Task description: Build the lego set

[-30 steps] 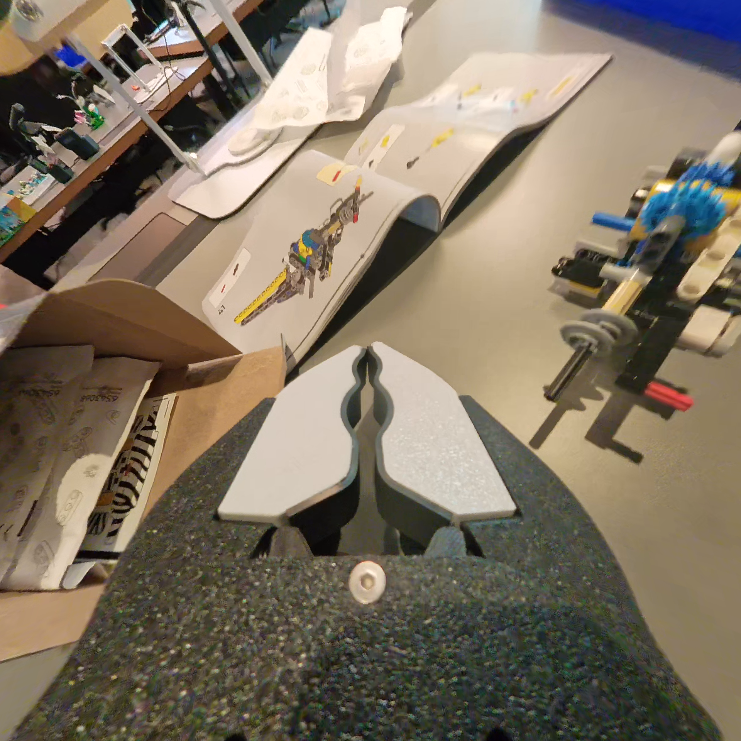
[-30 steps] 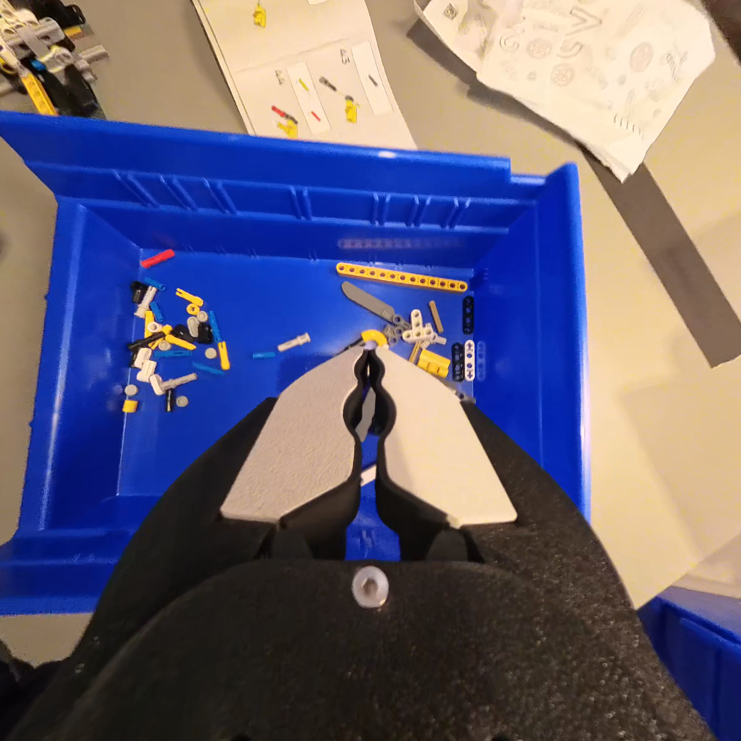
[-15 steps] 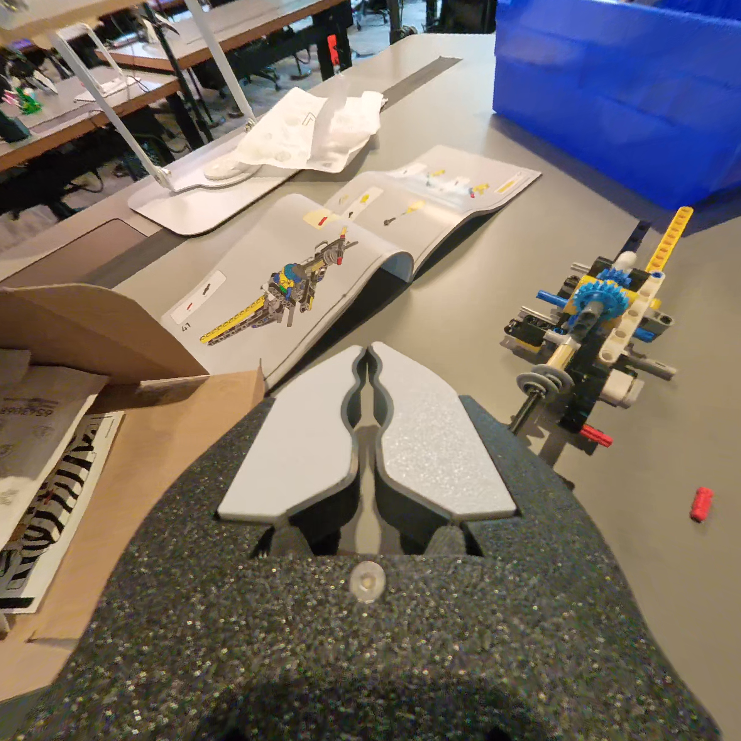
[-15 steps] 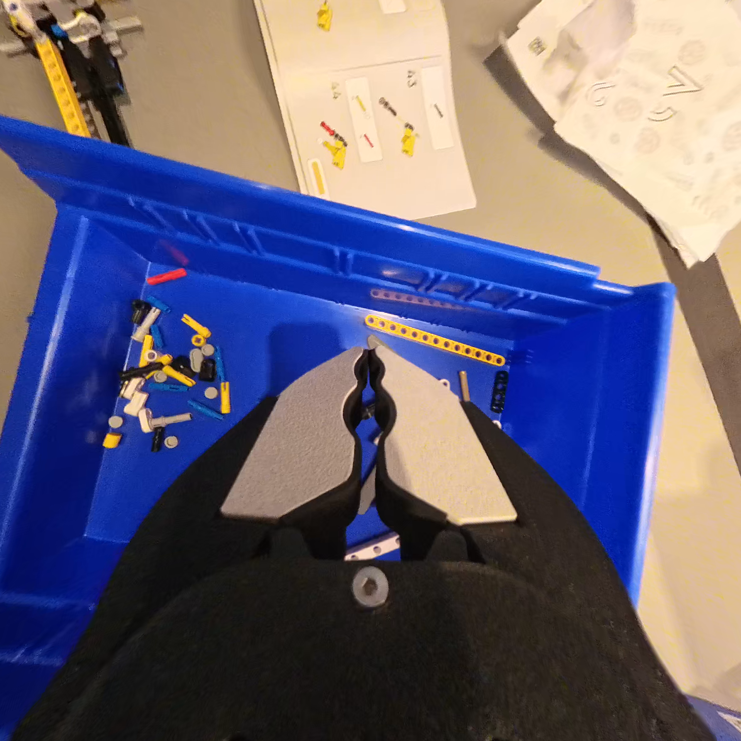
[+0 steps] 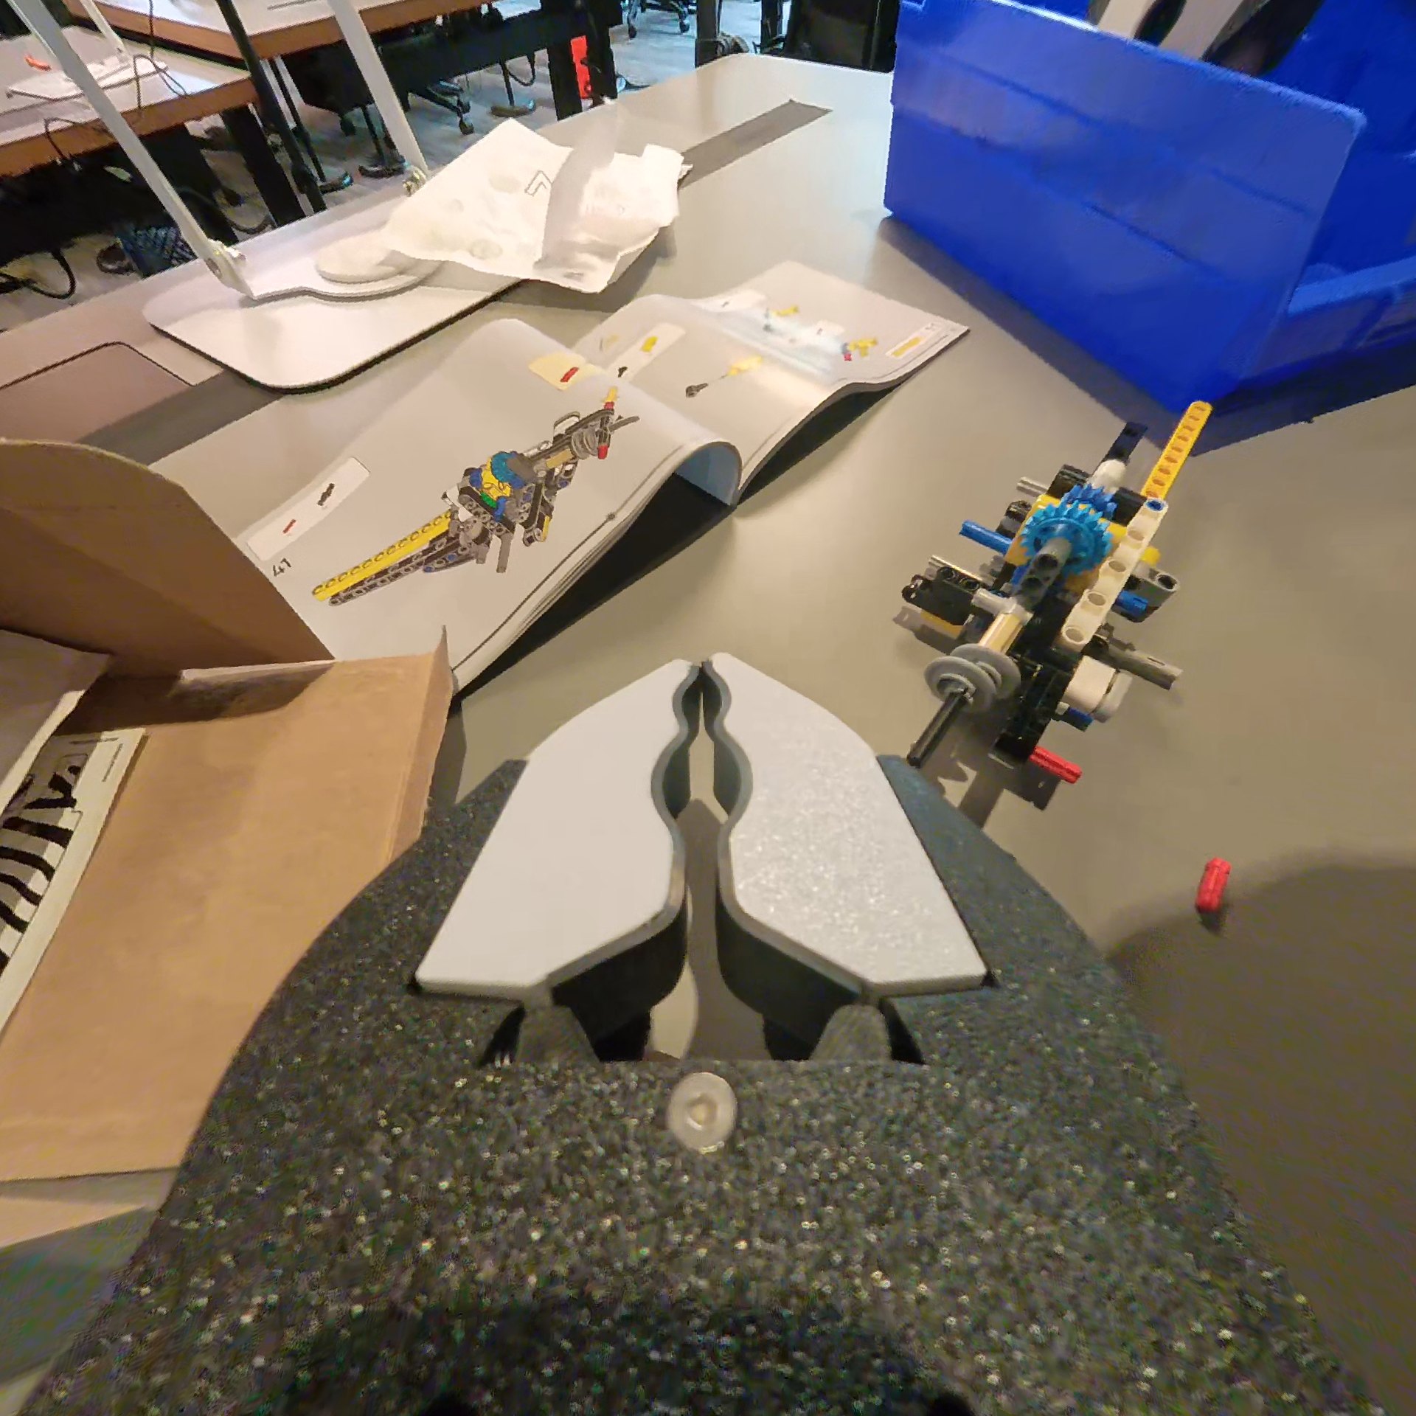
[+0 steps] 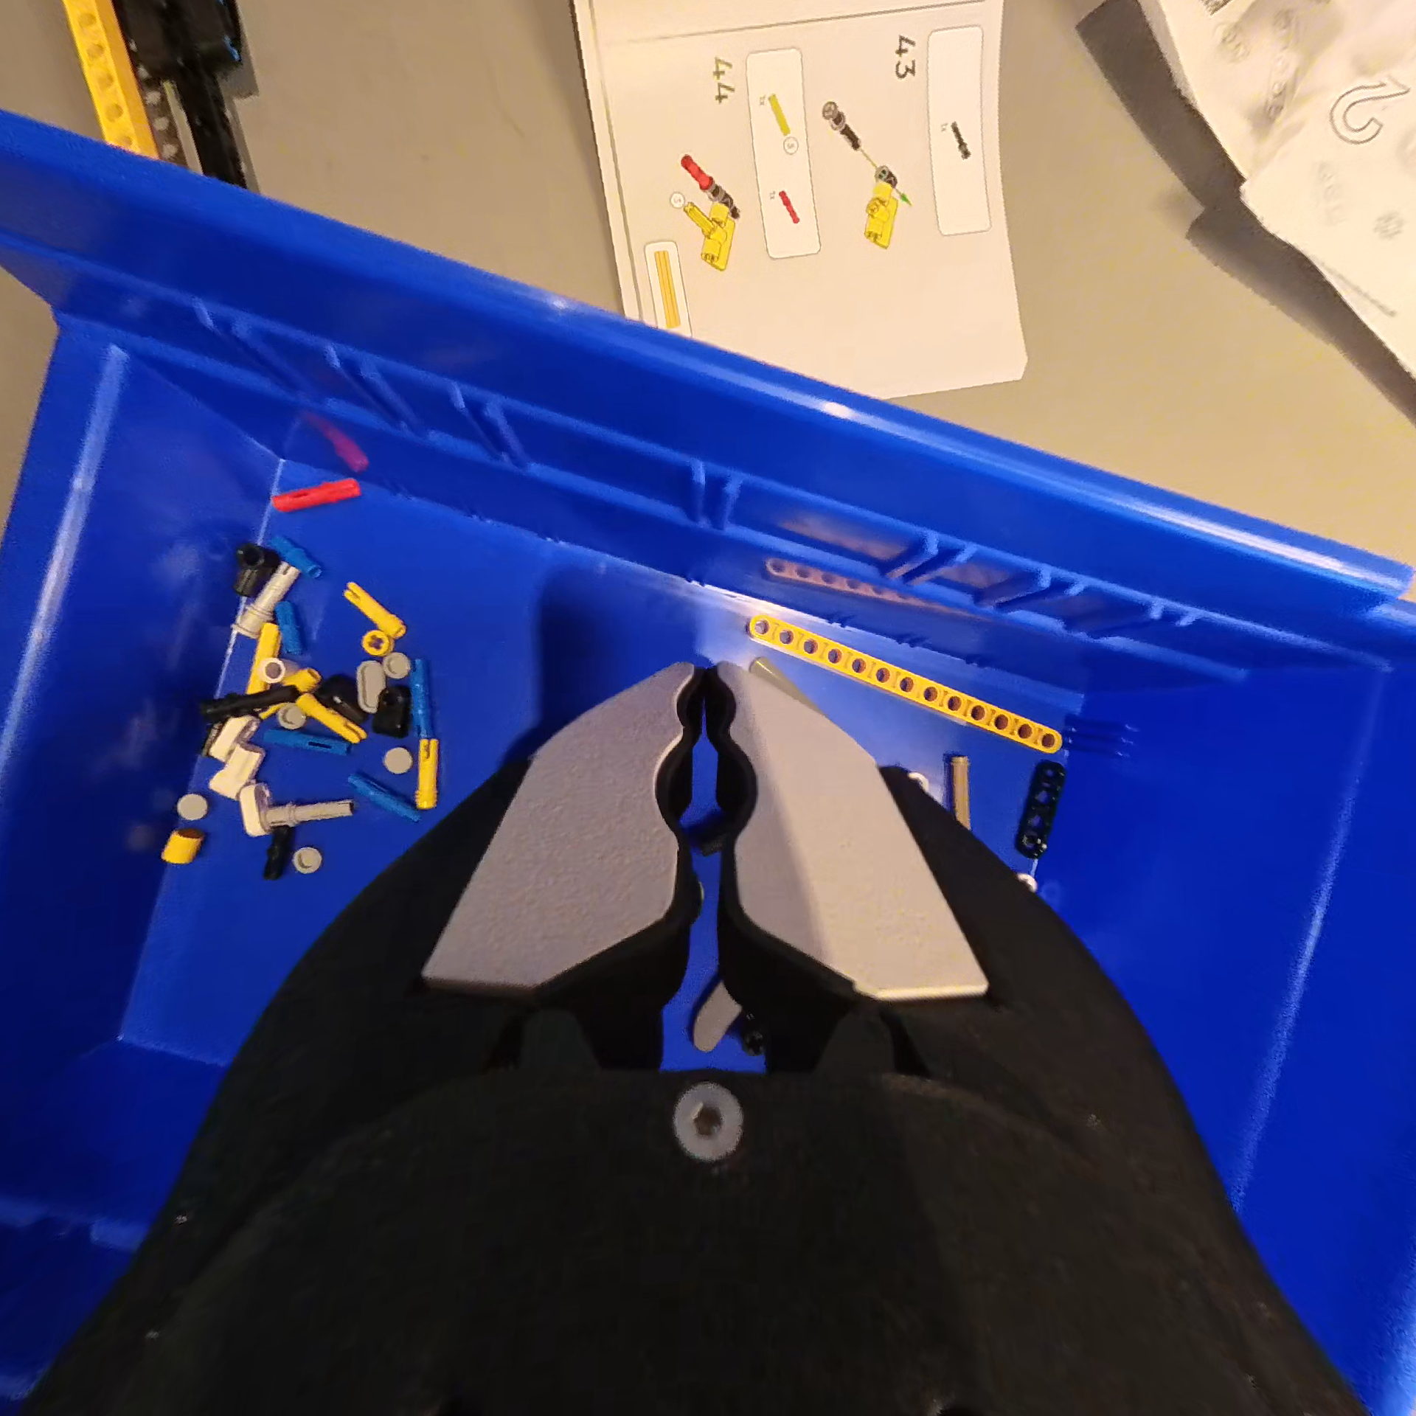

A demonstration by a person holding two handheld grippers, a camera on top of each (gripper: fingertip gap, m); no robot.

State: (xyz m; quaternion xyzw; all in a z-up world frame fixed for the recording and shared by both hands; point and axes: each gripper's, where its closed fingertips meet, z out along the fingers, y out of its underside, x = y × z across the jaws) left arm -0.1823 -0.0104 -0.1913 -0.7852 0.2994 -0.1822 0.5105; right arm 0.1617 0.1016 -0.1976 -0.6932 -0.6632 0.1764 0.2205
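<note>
Lego model (image 5: 1050, 605): on the tabletop (image 5: 804, 582), right of frame.
Left gripper (image 5: 702, 668): closed, empty.
Right gripper (image 6: 703, 671): closed, empty, above the blue bin (image 6: 689, 475).

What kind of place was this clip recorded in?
Probably a lab or shared workshop: rows of long desks with cables beneath, a blue parts bin, and an instruction booklet open on a grey table.

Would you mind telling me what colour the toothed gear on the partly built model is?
The toothed gear is blue, clearest in the left wrist view.
</note>
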